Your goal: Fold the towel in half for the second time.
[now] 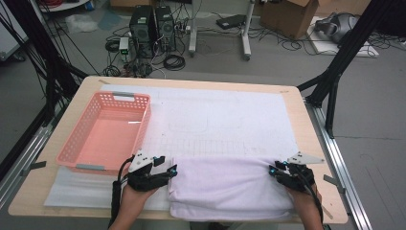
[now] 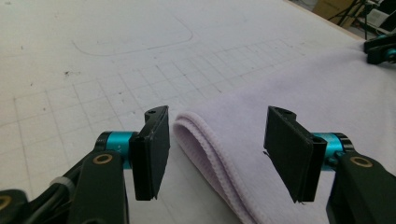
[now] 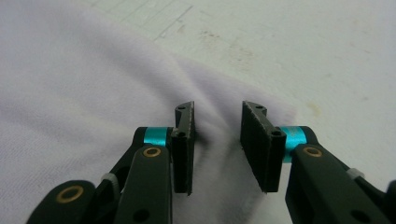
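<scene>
High view: the table (image 1: 306, 143) fills the middle of the frame, with a folded pale towel (image 1: 230, 189) at lower centre and a pink basket (image 1: 107, 132) at left. The left gripper (image 1: 173, 170) stands open around the towel's left corner; the right gripper (image 1: 272, 168), at its right corner, is parted too, pads clear of the cloth.

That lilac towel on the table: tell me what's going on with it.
A person holds a gripper in each hand at the far corners of the folded lilac towel, which lies on the white mat at the near edge. The left gripper stands open around the towel's folded corner. The right gripper is open just above the cloth, not pinching it. The pink basket sits at the left.
</scene>
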The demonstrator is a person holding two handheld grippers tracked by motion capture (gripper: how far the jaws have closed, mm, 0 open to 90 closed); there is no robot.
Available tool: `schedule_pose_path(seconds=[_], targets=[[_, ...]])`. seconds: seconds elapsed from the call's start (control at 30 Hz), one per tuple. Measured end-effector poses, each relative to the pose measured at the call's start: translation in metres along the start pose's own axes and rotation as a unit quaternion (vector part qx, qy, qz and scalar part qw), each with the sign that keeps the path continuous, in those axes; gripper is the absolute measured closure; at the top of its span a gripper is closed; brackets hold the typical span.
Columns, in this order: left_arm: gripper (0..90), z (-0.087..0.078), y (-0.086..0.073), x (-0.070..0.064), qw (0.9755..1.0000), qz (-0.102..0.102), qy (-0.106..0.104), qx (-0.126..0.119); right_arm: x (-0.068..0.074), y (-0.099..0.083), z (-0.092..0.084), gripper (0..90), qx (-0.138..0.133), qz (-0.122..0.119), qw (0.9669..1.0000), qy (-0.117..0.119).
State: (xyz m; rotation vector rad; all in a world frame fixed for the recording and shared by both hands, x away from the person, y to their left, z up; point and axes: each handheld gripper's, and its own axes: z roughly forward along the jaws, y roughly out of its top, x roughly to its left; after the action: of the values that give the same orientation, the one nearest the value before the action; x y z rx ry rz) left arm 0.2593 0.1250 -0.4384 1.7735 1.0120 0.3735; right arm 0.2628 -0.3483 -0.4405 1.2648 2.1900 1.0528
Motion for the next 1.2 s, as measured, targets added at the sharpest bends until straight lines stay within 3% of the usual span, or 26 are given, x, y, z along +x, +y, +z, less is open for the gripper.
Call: schedule_pose_path(seconds=[0.07, 0.17, 0.27, 0.33, 0.37, 0.43, 0.47, 0.53, 0.6, 0.67, 0.7, 0.73, 0.8, 0.83, 0.9, 0.97, 1.0, 1.07, 1.1, 1.2], targets=[[40.6, 0.008, 0.002, 0.003, 0.9999, -0.001, 0.000, 0.012, -0.007, -0.001, -0.008, 59.5, -0.035, 0.031, 0.9983, 0.036], [39.8, 0.017, 0.003, 0.007, 0.9995, 0.000, 0.006, 0.031, -0.012, 0.001, -0.012, 55.8, -0.053, 0.041, 0.9975, 0.025], [39.9, 0.033, 0.004, 0.013, 0.9973, -0.014, 0.008, 0.071, -0.016, 0.002, -0.001, 51.4, -0.039, 0.036, 0.9985, 0.014], [41.2, 0.035, 0.004, 0.015, 0.9968, -0.022, 0.010, 0.077, -0.015, 0.003, 0.016, 47.8, -0.009, 0.013, 0.9999, -0.001], [46.2, 0.034, 0.004, 0.015, 0.9968, -0.023, 0.013, 0.076, -0.016, 0.003, 0.020, 47.4, -0.003, 0.013, 0.9999, -0.003], [73.3, 0.032, 0.003, 0.012, 0.9974, -0.012, 0.017, 0.069, -0.018, 0.006, 0.020, 49.8, -0.007, 0.022, 0.9989, -0.040], [77.9, 0.031, 0.003, 0.010, 0.9977, -0.002, 0.025, 0.064, -0.019, 0.006, 0.019, 50.5, -0.008, 0.026, 0.9979, -0.059], [80.3, 0.030, 0.003, 0.008, 0.9978, 0.000, 0.030, 0.059, -0.021, 0.004, 0.016, 52.0, -0.012, 0.047, 0.9978, -0.046], [76.4, 0.028, 0.002, 0.009, 0.9982, -0.014, 0.026, 0.052, -0.021, 0.002, 0.010, 50.8, -0.024, 0.052, 0.9980, -0.025], [57.6, 0.027, 0.002, 0.011, 0.9980, -0.024, 0.023, 0.053, -0.022, 0.001, 0.004, 44.9, -0.034, 0.063, 0.9974, 0.013], [48.8, 0.030, 0.002, 0.013, 0.9955, -0.061, -0.013, 0.072, -0.022, 0.000, 0.003, 42.9, -0.030, 0.064, 0.9971, 0.028], [43.4, 0.031, 0.001, 0.012, 0.9951, -0.058, -0.020, 0.077, -0.021, -0.002, 0.003, 42.0, -0.017, 0.056, 0.9978, 0.031], [40.0, 0.034, 0.001, 0.006, 0.9962, -0.037, -0.011, 0.078, -0.020, -0.006, 0.007, 38.7, 0.007, 0.048, 0.9984, 0.030], [39.3, 0.035, 0.002, 0.003, 0.9962, -0.031, -0.005, 0.081, -0.019, -0.007, 0.007, 38.5, 0.001, 0.050, 0.9982, 0.032], [43.5, 0.037, 0.002, -0.002, 0.9965, -0.009, 0.005, 0.083, -0.019, -0.006, 0.007, 40.0, 0.003, 0.052, 0.9981, 0.033], [60.3, 0.037, 0.001, -0.005, 0.9962, 0.003, -0.004, 0.087, -0.016, -0.006, 0.007, 43.9, 0.005, 0.053, 0.9984, 0.022], [70.5, 0.038, 0.001, -0.009, 0.9960, 0.006, -0.011, 0.088, -0.015, -0.005, 0.007, 50.9, 0.005, 0.057, 0.9982, 0.016], [77.1, 0.038, 0.001, -0.014, 0.9963, 0.013, -0.001, 0.085, -0.012, -0.004, 0.008, 67.3, 0.007, 0.064, 0.9974, 0.031], [78.2, 0.038, 0.001, -0.014, 0.9963, 0.012, 0.000, 0.085, -0.010, -0.003, 0.008, 75.7, 0.011, 0.061, 0.9972, 0.042], [80.5, 0.036, 0.003, -0.007, 0.9971, -0.017, -0.006, 0.074, -0.009, -0.001, 0.008, 78.6, 0.017, 0.068, 0.9963, 0.049]])
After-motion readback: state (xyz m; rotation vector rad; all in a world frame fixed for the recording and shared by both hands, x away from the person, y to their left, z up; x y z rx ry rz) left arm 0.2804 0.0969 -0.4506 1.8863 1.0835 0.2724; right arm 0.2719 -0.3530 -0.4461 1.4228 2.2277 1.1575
